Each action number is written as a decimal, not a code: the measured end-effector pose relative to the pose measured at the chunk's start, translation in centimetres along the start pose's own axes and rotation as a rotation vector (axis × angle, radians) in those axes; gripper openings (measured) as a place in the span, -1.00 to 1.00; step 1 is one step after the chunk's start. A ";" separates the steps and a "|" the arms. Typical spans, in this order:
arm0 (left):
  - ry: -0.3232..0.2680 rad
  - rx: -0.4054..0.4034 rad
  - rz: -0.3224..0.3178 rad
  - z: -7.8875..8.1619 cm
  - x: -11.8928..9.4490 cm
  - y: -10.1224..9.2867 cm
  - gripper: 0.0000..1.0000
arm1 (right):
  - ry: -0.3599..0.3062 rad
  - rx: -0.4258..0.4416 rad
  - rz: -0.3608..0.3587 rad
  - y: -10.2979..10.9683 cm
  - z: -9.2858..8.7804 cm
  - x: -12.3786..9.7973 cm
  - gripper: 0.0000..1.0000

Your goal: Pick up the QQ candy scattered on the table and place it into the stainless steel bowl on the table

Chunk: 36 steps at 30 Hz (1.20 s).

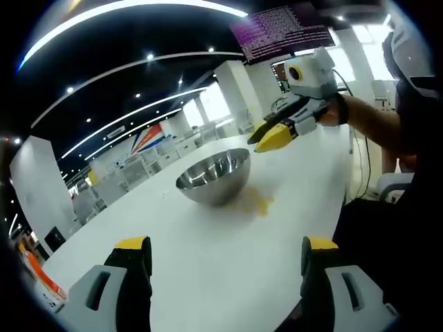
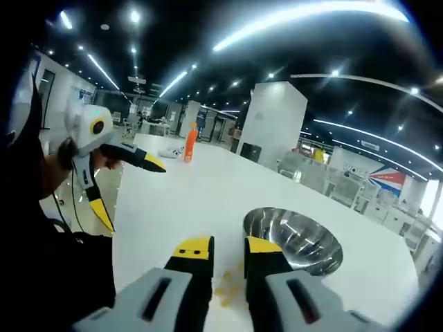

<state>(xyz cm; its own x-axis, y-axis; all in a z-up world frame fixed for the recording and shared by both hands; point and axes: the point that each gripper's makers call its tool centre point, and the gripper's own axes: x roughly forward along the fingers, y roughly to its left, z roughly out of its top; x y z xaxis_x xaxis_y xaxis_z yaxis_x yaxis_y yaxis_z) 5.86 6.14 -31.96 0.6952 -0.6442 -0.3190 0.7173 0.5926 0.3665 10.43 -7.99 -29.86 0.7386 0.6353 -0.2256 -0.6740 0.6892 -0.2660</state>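
- The steel bowl (image 1: 213, 177) sits upright near the middle of the white surface (image 1: 208, 256), with a heap of yellow candy (image 1: 253, 203) lying against its base at about 4 o'clock in the left gripper view.
- The right tongs (image 2: 227, 252) hang above the candy (image 2: 228, 283), jaws nearly pressed together with a narrow gap and nothing visibly between them; the bowl (image 2: 294, 238) lies at 2 o'clock from their tips.
- To do the pick well, the jaws likely need to part a little, drop straight onto one piece at the heap's edge, then close gently.
- The left tongs (image 1: 225, 249) are spread wide and empty, held low over bare surface, pointing toward the bowl.
- From the left gripper view, the right tongs (image 1: 275, 135) angle downward at 1 o'clock of the bowl, a hand (image 1: 346, 111) behind them.
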 end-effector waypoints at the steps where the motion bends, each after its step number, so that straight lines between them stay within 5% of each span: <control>1: -0.001 0.001 -0.001 0.0 0.0 0.0 0.80 | 0.011 0.010 -0.001 -0.1 -0.7 0.2 -0.66; 12: 0.001 0.007 -0.004 0.1 0.0 -0.1 0.79 | 0.139 0.075 0.006 0.2 -7.3 2.0 -0.66; 36: 0.006 0.009 -0.004 -0.2 -0.3 -0.1 0.78 | 0.221 0.127 0.023 0.7 -11.2 2.8 -0.75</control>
<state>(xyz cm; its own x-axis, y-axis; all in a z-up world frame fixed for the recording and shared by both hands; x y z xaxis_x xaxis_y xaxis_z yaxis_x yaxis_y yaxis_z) 5.63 6.34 -32.05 0.6929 -0.6432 -0.3259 0.7194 0.5860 0.3730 12.12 -9.62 -41.18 0.6984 0.5695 -0.4335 -0.6769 0.7224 -0.1414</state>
